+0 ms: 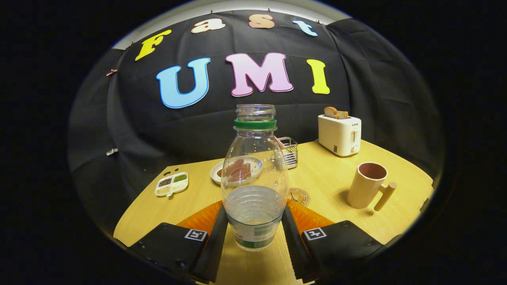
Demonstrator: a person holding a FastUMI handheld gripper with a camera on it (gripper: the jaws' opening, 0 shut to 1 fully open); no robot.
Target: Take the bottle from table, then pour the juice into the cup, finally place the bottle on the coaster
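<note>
Bottle upright between the two fingers of the tongs, which press on its lower sides and grip it above the wooden counter. Whether its base touches the counter or hangs just clear of it cannot be told. The bottle is clear plastic with no cap, a green ring around the open neck, and a label low on its body that is too curved and small to make out. Clear liquid fills roughly its lower third, with droplets clinging to the inner wall above.

The bottle hides much of what lies behind it. A round coaster shows only in part, just right of the bottle and just beyond the right finger. A white plate with reddish food is seen largely through the plastic, its contents distorted. A wire basket sits far of the bottle, its left part covered.

To the right, well apart from the bottle, stands a cream cup with a peg handle and a dark inside; whether it holds anything cannot be told. At the far right, a white toaster holds bread. On the left lies a white divided dish of grains or seeds.
</note>
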